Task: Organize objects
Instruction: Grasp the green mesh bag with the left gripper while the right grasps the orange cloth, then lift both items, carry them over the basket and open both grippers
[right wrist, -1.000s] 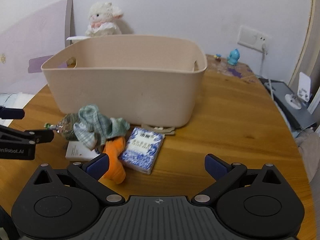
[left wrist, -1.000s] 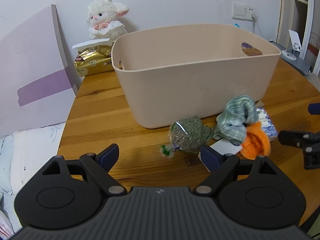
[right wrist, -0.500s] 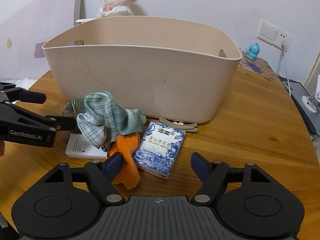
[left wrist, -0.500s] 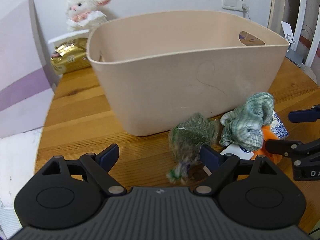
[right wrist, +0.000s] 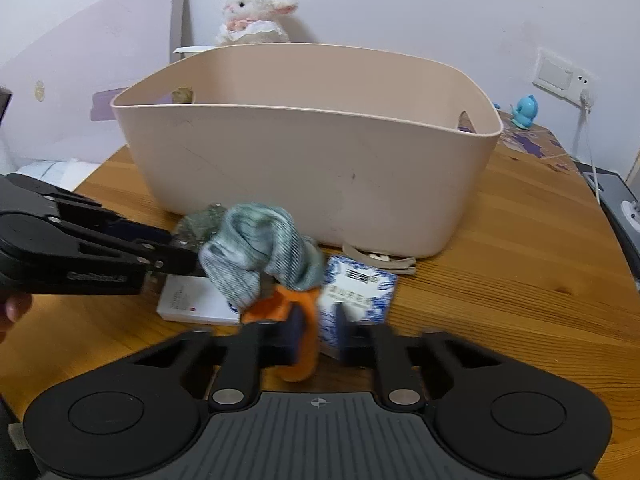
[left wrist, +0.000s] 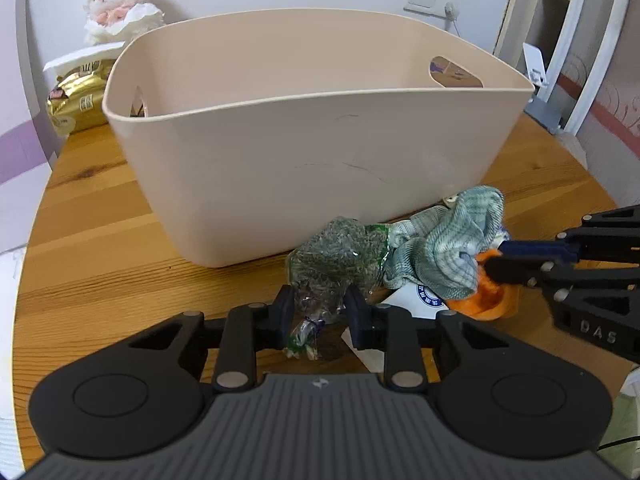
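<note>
A clear bag of green dried herbs lies on the wooden table in front of a beige bin. My left gripper is shut on the bag's lower end. Right of the bag, a green checked cloth drapes over an orange cloth and a white card box. In the right wrist view my right gripper is shut on the orange cloth, close beside a blue-and-white box. The left gripper reaches in from the left, beside the checked cloth.
The beige bin stands mid-table, its floor hidden. A beige clip lies at its base. Behind it sit a plush lamb and a gold packet. A blue figurine stands far right. A person's hand shows at left.
Both grippers moved in toward the pile and went from open to shut: the left on the herb bag, the right on the orange cloth.
</note>
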The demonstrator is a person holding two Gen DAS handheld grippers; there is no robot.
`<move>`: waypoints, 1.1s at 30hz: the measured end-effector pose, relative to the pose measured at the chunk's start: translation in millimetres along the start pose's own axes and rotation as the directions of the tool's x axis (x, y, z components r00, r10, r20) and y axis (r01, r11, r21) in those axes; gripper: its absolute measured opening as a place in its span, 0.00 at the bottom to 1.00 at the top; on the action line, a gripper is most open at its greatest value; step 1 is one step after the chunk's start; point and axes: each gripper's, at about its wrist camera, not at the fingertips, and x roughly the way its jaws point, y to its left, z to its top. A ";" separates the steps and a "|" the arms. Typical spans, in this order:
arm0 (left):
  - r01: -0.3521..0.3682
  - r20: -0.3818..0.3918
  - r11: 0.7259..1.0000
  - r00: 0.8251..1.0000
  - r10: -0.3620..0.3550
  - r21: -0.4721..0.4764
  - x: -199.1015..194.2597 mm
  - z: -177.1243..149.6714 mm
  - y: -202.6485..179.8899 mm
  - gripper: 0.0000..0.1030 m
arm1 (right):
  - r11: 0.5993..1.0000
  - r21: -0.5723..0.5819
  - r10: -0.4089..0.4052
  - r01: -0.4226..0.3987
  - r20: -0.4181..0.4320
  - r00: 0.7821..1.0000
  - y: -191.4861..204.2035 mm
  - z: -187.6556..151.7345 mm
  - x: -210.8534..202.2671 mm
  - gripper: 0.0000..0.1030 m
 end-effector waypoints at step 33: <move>-0.004 -0.019 0.999 1.000 0.003 -0.036 15.3 3.5 5.3 0.69 | 0.998 0.042 -0.049 0.047 0.071 0.996 -20.1 3.2 -33.2 0.03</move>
